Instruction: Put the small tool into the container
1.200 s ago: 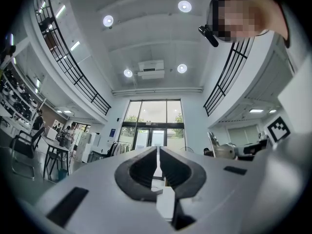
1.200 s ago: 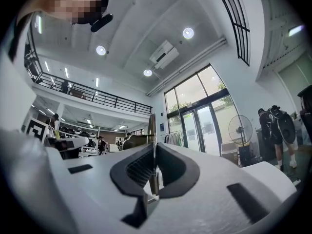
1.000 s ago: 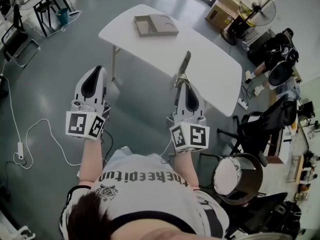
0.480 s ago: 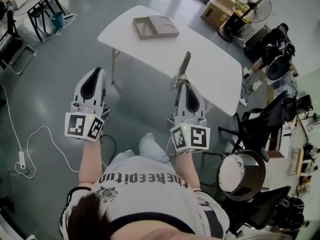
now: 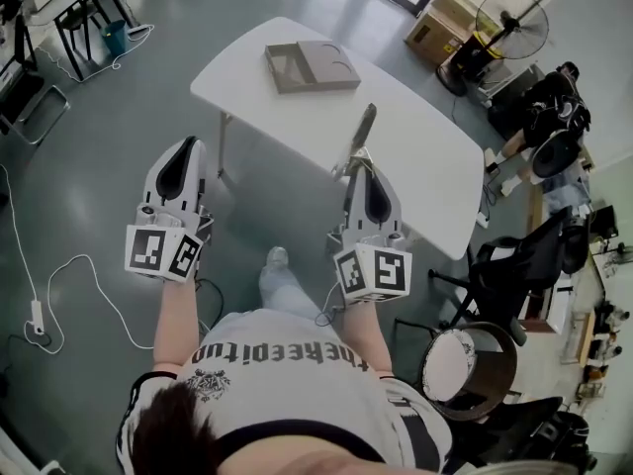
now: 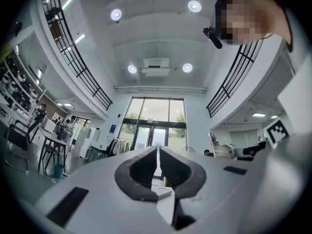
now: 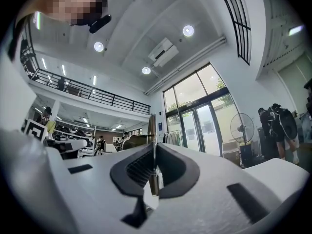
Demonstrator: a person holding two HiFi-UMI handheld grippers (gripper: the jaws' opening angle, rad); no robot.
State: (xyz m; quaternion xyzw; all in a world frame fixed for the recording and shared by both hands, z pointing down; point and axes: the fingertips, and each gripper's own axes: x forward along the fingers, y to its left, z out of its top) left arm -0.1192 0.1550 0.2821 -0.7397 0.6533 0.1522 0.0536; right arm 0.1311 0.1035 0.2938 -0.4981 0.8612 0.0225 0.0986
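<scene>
Left gripper (image 5: 185,146): jaws together, nothing between. Right gripper (image 5: 364,161): clamped on small tool (image 5: 365,125), slim metal shaft poking past tips, held in air. White surface (image 5: 415,156) ahead. Container (image 5: 336,67) at its far end, well apart from tool; looks empty, though too small to be sure. Judged: pickup done; carry and release into container left.

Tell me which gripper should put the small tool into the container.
Right. The right gripper has its jaws shut on the small tool, aimed toward the container on the table; the left gripper holds nothing.
</scene>
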